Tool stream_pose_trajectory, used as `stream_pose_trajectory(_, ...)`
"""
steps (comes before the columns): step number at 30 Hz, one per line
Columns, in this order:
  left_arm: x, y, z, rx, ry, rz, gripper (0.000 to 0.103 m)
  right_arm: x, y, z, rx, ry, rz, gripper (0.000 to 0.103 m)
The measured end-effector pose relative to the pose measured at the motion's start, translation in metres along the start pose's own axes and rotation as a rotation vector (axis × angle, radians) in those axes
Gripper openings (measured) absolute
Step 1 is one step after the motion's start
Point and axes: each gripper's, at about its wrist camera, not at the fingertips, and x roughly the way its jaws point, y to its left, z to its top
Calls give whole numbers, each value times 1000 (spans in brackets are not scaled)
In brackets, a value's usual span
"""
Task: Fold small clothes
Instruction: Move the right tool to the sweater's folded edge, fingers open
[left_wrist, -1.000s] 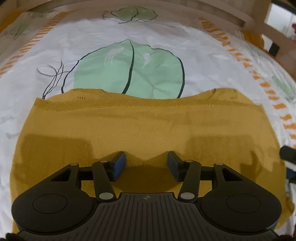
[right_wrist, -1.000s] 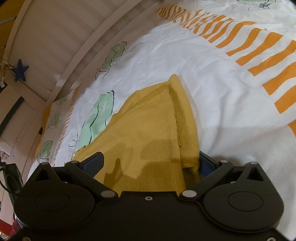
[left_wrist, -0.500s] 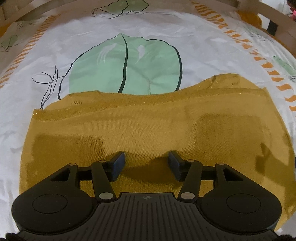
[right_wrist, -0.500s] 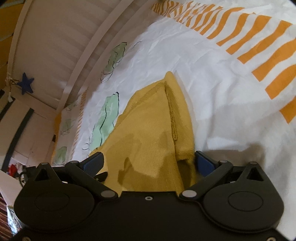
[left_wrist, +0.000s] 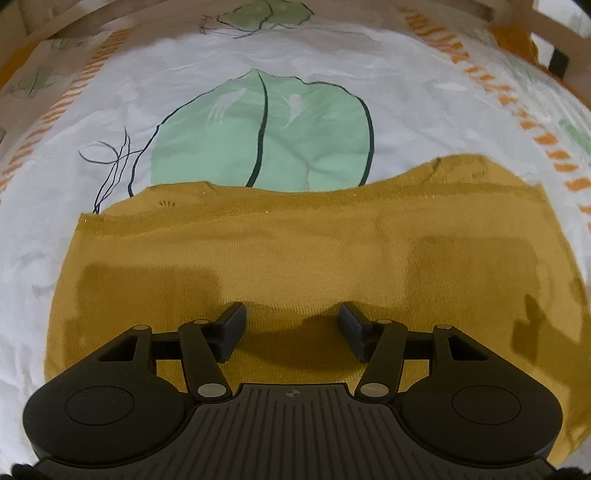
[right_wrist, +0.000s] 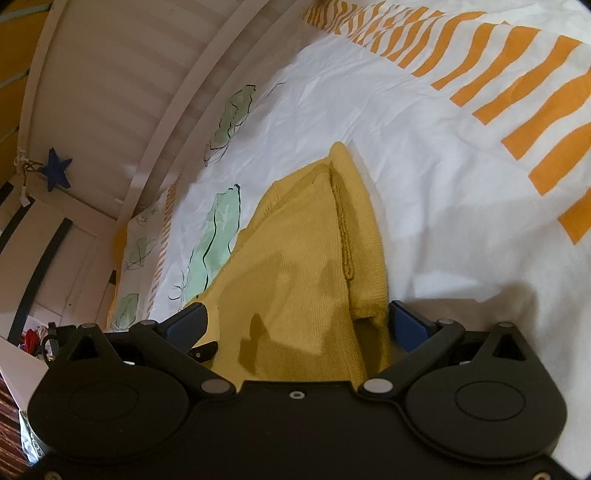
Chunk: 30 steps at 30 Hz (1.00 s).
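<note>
left tongs (left_wrist: 291, 330): have just been opening, wide over mustard garment (left_wrist: 295, 258), nothing pinched | right tongs (right_wrist: 297, 325): wide, straddling the folded edge | fold released flat on bed sheet (left_wrist: 258, 92)

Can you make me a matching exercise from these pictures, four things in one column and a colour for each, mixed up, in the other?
Things:
1. knit garment
2. big leaf print
3. star ornament
4. stripes along the sheet's border

Colours:
A. dark blue
B. orange
C. mustard yellow
D. pale green

Pairs: 1-C, 2-D, 3-A, 4-B
</note>
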Motion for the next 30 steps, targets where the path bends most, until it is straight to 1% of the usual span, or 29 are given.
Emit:
stream_pose_trajectory(5, -23, 15, -12, -78, -36, -45, 54, 2, 1, -1, -6, -2, -1, 103)
stream_pose_trajectory(9, -46, 40, -33, -123, -70, -59, 54, 1, -1, 1, -6, 0, 13, 103)
stream_pose_trajectory(15, -72, 88, -69, -198, -73, -32, 54, 3, 2, -1, -36, -5, 8, 103)
stream_pose_trajectory(19, -81, 112, -84, -215, -73, -1, 54, 7, 7, -1, -66, -12, -3, 103)
stream_pose_trajectory(22, -85, 126, -86, -269, -67, -9, 54, 10, 8, -1, -84, -19, -5, 103)
stream_pose_trajectory(24, -90, 132, -81, -315, -73, -59, 53, 11, 9, -1, -87, -23, -6, 103)
stream_pose_trajectory(26, -95, 134, -77, -318, -90, -87, 54, 13, 11, 0, -86, -24, -9, 103)
stream_pose_trajectory(29, -101, 133, -71, -310, -114, -93, 54, 14, 13, 0, -96, -20, -22, 102)
stream_pose_trajectory(30, -103, 132, -69, -310, -121, -96, 54, 15, 15, 0, -109, -18, -37, 97)
